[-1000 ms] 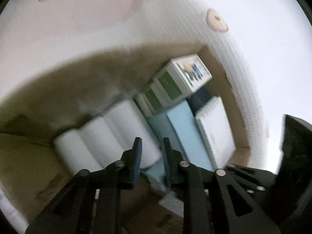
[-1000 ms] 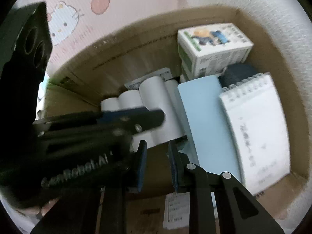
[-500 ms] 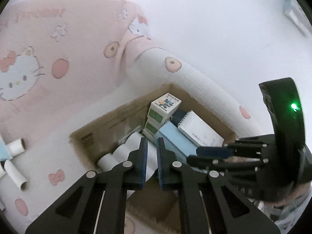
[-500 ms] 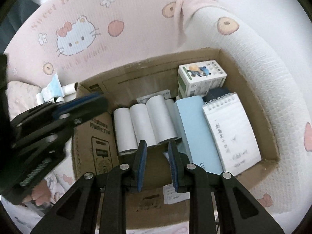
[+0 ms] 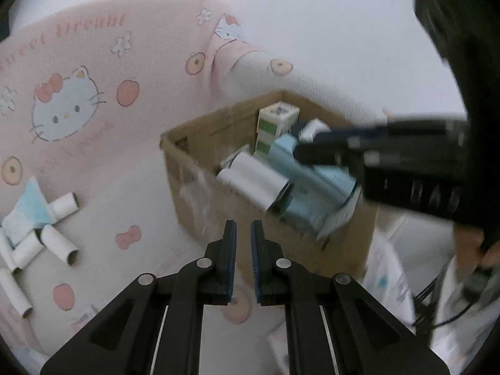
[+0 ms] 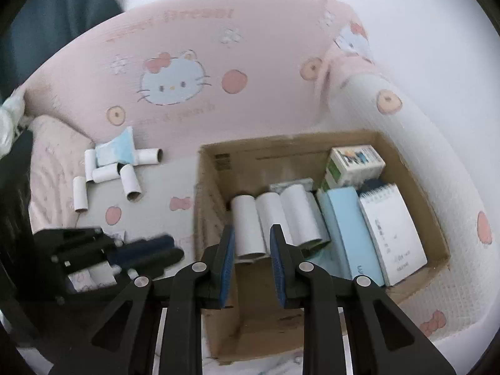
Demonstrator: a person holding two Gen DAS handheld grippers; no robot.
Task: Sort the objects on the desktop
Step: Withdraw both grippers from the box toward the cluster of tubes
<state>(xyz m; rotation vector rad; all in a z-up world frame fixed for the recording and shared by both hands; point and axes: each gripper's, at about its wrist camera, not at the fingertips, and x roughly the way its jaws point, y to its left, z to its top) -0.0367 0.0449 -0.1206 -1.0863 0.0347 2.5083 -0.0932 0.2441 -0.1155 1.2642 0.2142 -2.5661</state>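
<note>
A cardboard box (image 6: 212,168) holds three white paper rolls (image 6: 272,215), a light blue box (image 6: 347,225), a spiral notepad (image 6: 393,234) and a small printed carton (image 6: 356,162). The box also shows in the left wrist view (image 5: 187,168), with rolls (image 5: 253,181) inside. Several loose cardboard tubes (image 6: 125,172) and a blue face mask (image 6: 117,150) lie on the bed left of the box; they also show in the left wrist view (image 5: 59,240). My left gripper (image 5: 243,234) is nearly shut and empty, left of the box. My right gripper (image 6: 250,234) is slightly open and empty above the box's near side.
A pink Hello Kitty bumper cushion (image 6: 175,78) rings the white bed surface (image 6: 162,193). The left gripper's body (image 6: 103,259) shows at the lower left of the right wrist view. The right gripper's body (image 5: 406,168) crosses the right of the left wrist view.
Both grippers have pulled up and back out of the box. The left gripper has swung left, outside the box. The rolls stay in the box.
</note>
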